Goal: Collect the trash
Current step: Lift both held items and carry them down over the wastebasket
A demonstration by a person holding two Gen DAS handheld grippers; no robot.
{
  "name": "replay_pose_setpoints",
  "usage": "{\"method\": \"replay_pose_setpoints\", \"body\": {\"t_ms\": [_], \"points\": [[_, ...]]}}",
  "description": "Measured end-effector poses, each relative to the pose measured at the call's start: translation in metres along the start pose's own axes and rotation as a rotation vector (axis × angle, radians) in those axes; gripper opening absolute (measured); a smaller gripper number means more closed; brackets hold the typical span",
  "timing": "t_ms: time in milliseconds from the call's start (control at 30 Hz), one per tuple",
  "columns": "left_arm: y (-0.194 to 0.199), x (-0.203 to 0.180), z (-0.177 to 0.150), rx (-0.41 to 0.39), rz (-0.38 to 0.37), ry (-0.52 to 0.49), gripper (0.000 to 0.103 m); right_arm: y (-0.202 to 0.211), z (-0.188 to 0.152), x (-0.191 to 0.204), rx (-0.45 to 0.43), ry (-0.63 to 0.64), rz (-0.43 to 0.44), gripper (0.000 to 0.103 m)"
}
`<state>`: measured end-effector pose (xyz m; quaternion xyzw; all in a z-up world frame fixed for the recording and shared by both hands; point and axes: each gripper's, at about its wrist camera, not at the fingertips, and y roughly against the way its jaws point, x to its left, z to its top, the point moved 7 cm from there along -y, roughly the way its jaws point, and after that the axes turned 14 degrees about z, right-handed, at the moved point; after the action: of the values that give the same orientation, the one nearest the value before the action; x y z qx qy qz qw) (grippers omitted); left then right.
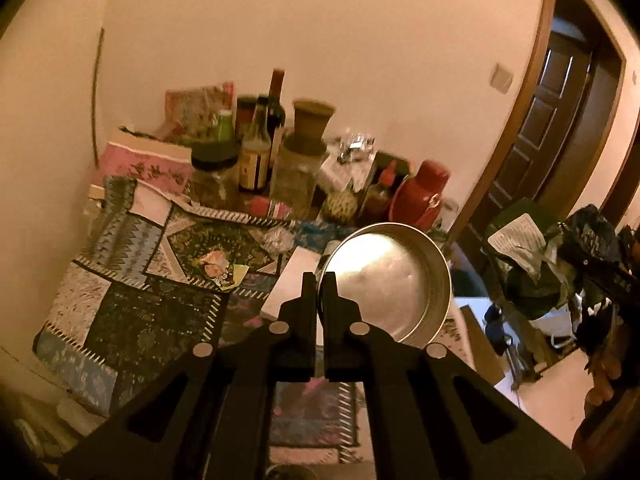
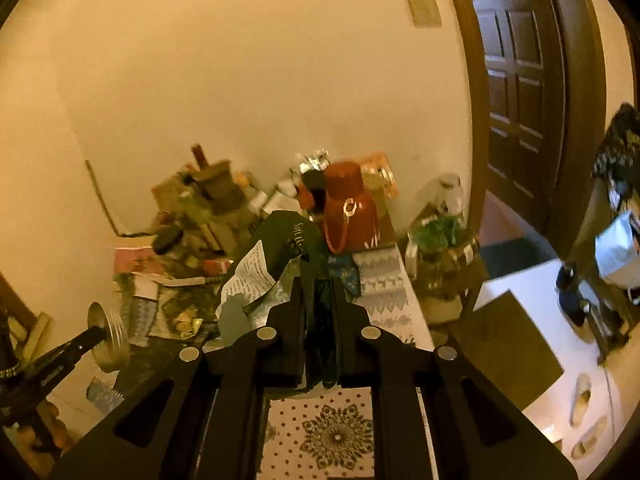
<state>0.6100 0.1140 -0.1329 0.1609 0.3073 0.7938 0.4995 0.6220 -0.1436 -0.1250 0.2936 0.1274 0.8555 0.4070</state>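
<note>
My left gripper (image 1: 319, 280) is shut on the rim of a shiny round metal tin (image 1: 390, 280) and holds it tilted above the patchwork tablecloth (image 1: 132, 312). The tin also shows in the right wrist view (image 2: 108, 336) at the lower left, with the left gripper on it. My right gripper (image 2: 320, 280) is shut on a dark green bag (image 2: 288, 240) stuffed with printed paper (image 2: 250, 276). That bag also hangs at the right of the left wrist view (image 1: 528, 256). Crumpled wrappers (image 1: 218, 266) and a foil ball (image 1: 278, 238) lie on the cloth.
Bottles and jars (image 1: 256, 148), a red thermos (image 1: 420, 196) and packets crowd the back of the table by the wall. A white box (image 1: 292, 284) lies beside the tin. A dark wooden door (image 2: 516, 92) stands at the right, with a small stool of items (image 2: 440, 248) near it.
</note>
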Motion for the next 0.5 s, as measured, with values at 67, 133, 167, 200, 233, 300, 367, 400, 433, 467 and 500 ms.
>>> {"method": "replay_pose_setpoints", "body": {"t_ms": [67, 133, 167, 200, 233, 300, 367, 400, 433, 467, 500], "points": [[0.024, -0.005, -0.003, -0.029, 0.005, 0.005, 0.001, 0.015, 0.001, 0.006, -0.016, 0.023, 0.019, 0.01], [0.048, -0.007, -0.005, -0.059, 0.012, 0.005, 0.001, 0.029, 0.001, 0.015, -0.028, 0.037, 0.042, 0.01], [0.058, -0.008, -0.005, -0.071, 0.015, 0.005, 0.001, 0.035, 0.0, 0.019, -0.032, 0.043, 0.054, 0.01], [0.068, -0.008, -0.006, -0.083, 0.018, 0.004, 0.001, 0.042, 0.0, 0.024, -0.039, 0.051, 0.066, 0.01], [0.079, -0.008, -0.006, -0.097, 0.016, 0.004, 0.001, 0.05, -0.002, 0.029, -0.046, 0.059, 0.076, 0.01], [0.098, -0.007, -0.008, -0.115, 0.001, 0.002, 0.001, 0.063, -0.004, 0.041, -0.061, 0.079, 0.09, 0.01], [0.117, -0.006, -0.01, -0.135, -0.02, -0.006, 0.001, 0.075, -0.008, 0.049, -0.072, 0.088, 0.103, 0.01], [0.128, -0.005, -0.011, -0.151, -0.026, -0.015, 0.001, 0.082, -0.01, 0.056, -0.08, 0.092, 0.109, 0.01], [0.134, -0.005, -0.011, -0.162, -0.027, -0.021, 0.001, 0.087, -0.012, 0.059, -0.086, 0.093, 0.112, 0.01], [0.141, -0.004, -0.012, -0.174, -0.029, -0.029, 0.001, 0.092, -0.015, 0.064, -0.093, 0.095, 0.116, 0.01], [0.149, -0.002, -0.014, -0.185, -0.033, -0.036, 0.001, 0.097, -0.017, 0.07, -0.098, 0.096, 0.118, 0.01]]}}
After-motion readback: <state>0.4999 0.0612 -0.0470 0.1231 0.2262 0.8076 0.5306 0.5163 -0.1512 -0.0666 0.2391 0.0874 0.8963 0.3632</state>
